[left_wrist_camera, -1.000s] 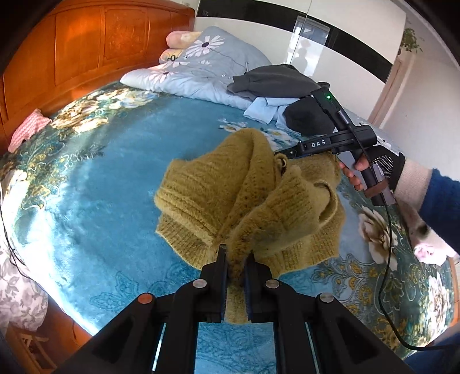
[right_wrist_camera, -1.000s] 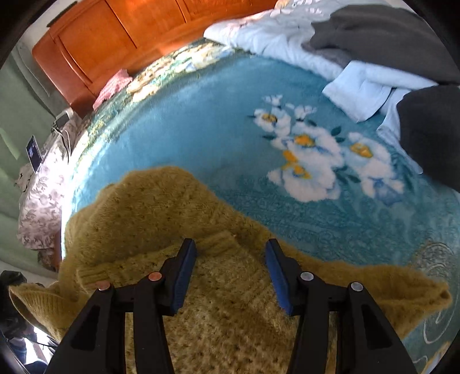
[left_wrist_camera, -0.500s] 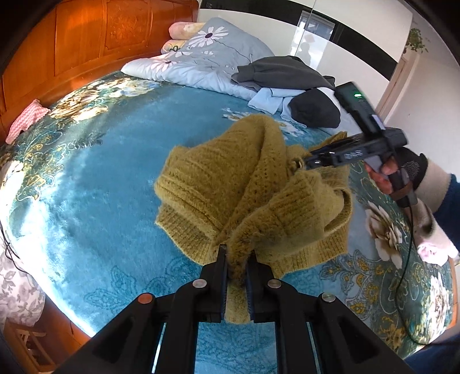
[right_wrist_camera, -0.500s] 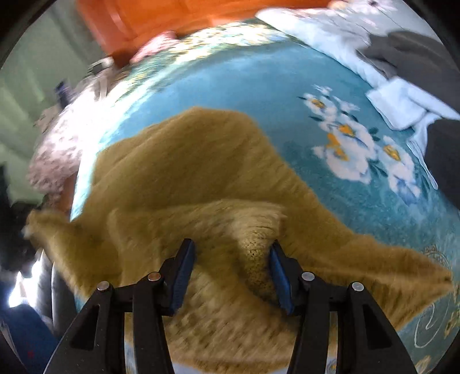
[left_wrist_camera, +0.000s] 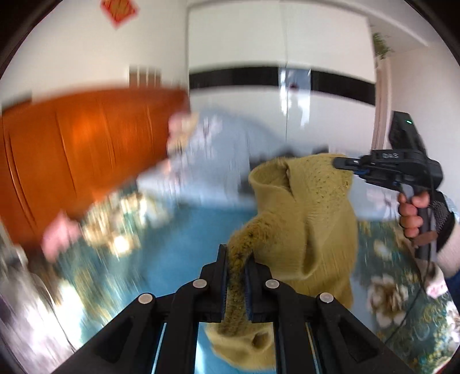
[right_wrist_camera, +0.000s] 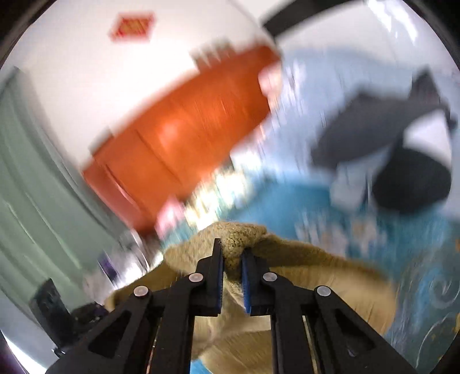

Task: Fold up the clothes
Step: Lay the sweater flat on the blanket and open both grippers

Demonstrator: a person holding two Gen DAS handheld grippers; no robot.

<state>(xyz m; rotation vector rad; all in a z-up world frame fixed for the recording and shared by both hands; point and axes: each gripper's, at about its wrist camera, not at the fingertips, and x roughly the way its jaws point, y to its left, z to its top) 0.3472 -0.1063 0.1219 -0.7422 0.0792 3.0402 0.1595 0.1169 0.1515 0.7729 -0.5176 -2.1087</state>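
Left gripper (left_wrist_camera: 236, 260) is clamped tight on a bunched fold of the mustard sweater (left_wrist_camera: 310, 218), knit squeezed between its blue-lined pads and spilling out below the jaws. Right gripper (right_wrist_camera: 231, 256) has its jaws closing on another bunched fold of the same sweater (right_wrist_camera: 287, 259), pads already pressing the knit. Sweater is chunky, fuzzy yellow-olive wool, lifted off the bed and hanging in the air between the two tools. In the left view it drapes in a loose tube shape with a rolled opening at the top, probably the neck or a cuff, hard to say. Right gripper (left_wrist_camera: 349, 165) shows there too, nipping the upper edge of the knit, with a hand (left_wrist_camera: 414, 213) on its grip in a dark mesh glove and a pale cuff. Under the sweater lies the blue floral blanket (left_wrist_camera: 184, 238), badly motion-blurred. Farther back sit a pale blue quilt (right_wrist_camera: 322, 77), with dark grey clothes (right_wrist_camera: 368, 126) heaped on it. Orange wooden headboard (left_wrist_camera: 86, 149) is behind, then a white wall with a red paper square (right_wrist_camera: 132, 27).
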